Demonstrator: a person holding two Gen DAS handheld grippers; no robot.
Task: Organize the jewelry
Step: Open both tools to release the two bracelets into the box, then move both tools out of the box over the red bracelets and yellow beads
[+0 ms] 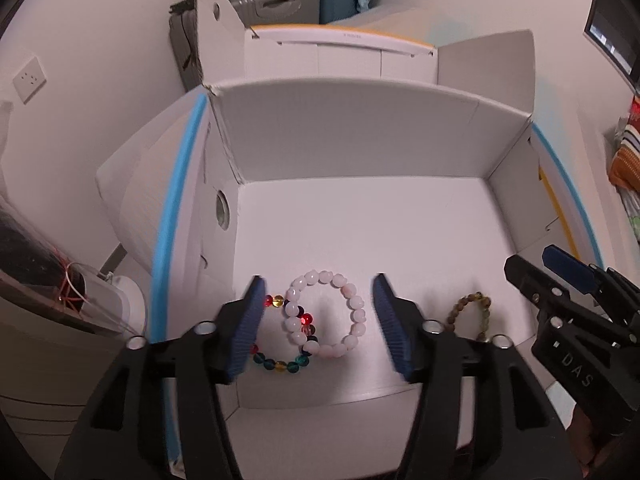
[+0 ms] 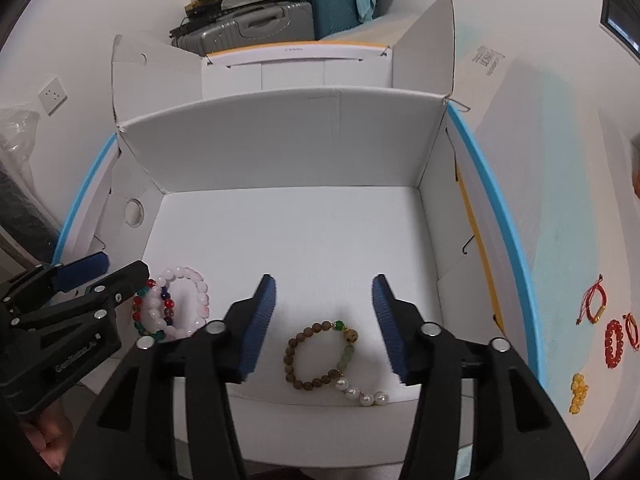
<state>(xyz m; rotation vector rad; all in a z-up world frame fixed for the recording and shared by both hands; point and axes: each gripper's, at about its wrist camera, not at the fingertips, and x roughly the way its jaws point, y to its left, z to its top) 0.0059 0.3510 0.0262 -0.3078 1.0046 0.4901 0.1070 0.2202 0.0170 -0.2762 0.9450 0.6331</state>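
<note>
Inside an open white cardboard box [image 2: 288, 140] with a blue-edged rim, two hand-held tools hang over bracelets lying flat on the box floor. At the left, the left tool [image 1: 318, 322] stands with its blue-padded jaws apart and nothing between the pads; below it lie a pale pink round-bead bracelet [image 1: 326, 314] and a multicoloured glass-bead bracelet [image 1: 280, 344], the pink ring overlapping the coloured one near the box's left wall and near edge. Both lie as loops; the pink one is stretched slightly from near left to far right. Their spot suggests that pieces are being gathered in the box and set down side by side.

To the right, the right tool [image 2: 324, 322] likewise has its jaws apart and empty, poised above a brown wooden-bead bracelet with green beads [image 2: 320, 354], which rests near the box's near wall. That loop runs long from near to far, its green beads along the right side. A short string of white pearl beads [image 2: 362, 394] trails from its near end toward the right.

Farther right, outside the box, a red bead bracelet [image 2: 614, 342], red cord bracelets [image 2: 592, 300] and a yellow bead cluster [image 2: 579, 392] wait on the pale tabletop [image 2: 560, 200], apparently not yet sorted.
</note>
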